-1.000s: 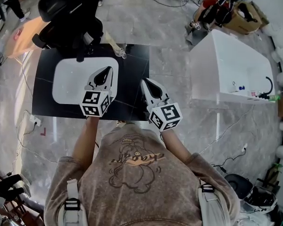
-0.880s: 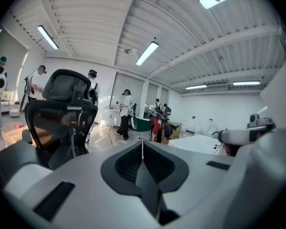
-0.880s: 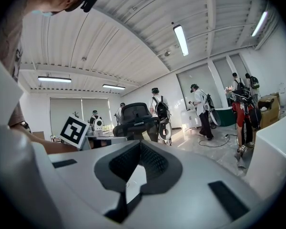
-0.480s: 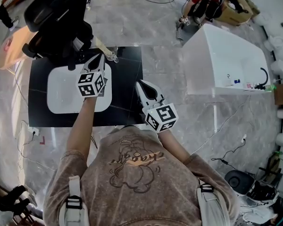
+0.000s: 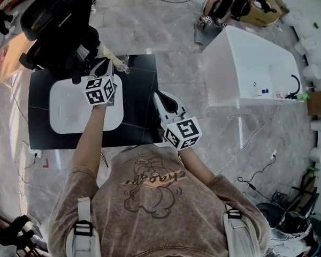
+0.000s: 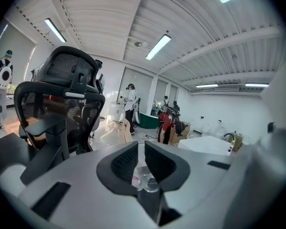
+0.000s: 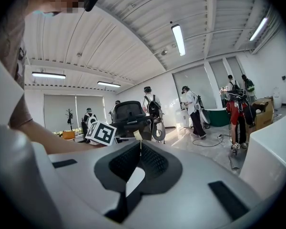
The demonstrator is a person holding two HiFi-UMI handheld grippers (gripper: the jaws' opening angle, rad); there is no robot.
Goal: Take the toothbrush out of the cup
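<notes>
Toothbrush (image 5: 111, 53) loc: stood slanted in clear cup (image 5: 123, 67), handle leaning left; not yet lifted.
Tray (image 5: 69, 108): white, on black table (image 5: 142, 108), left of cup.
L gripper (image 6: 139, 149): claw pressed near-together, thin slit only, nothing pinched; aimed at cup, close to it.
Cup: upright, near table's far edge.
R gripper (image 7: 140, 144): claw pressed together, empty; well apart from cup, not steadying it.
Risk 1: closed claw would prob. shove handle or tip cup unless spread first.
Risk 2: w/ cup unheld, slanted pull could drag it off the edge.
</notes>
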